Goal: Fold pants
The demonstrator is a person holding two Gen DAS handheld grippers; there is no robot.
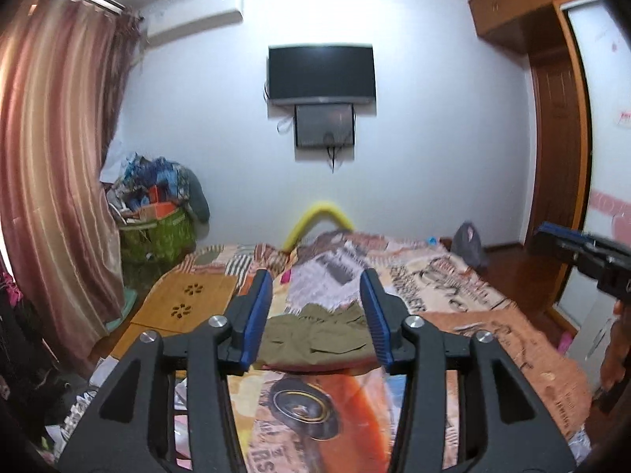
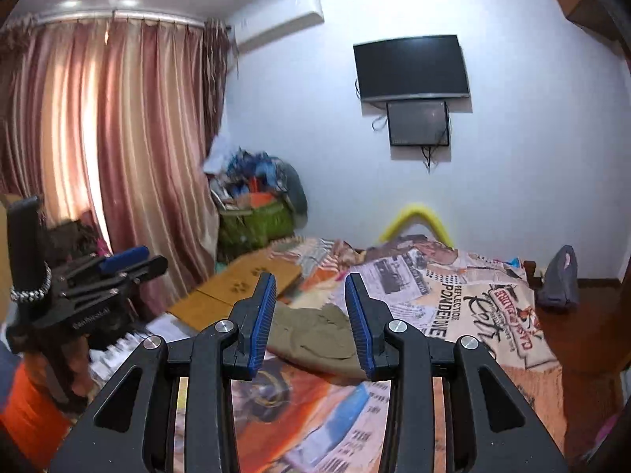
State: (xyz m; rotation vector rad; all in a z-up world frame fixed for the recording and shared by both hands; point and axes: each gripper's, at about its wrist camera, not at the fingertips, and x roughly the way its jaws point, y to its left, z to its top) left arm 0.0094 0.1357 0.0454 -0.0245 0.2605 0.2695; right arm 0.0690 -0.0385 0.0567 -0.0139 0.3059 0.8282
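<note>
- The pants [image 1: 315,335] lie in a small green heap on the bed [image 1: 493,339], partly folded.
- Both tongs hang in the air, up off the bed.
- The left tongs [image 1: 317,287] are spread, with nothing between them.
- The right tongs [image 2: 309,291] are spread too, a bit less, and hold nothing.
- The pants lie ahead of and below both tongs.
- Their long side runs left to right across the bed.
- Neither hand looks clearly nearer; I think both must dip down and forward.
</note>
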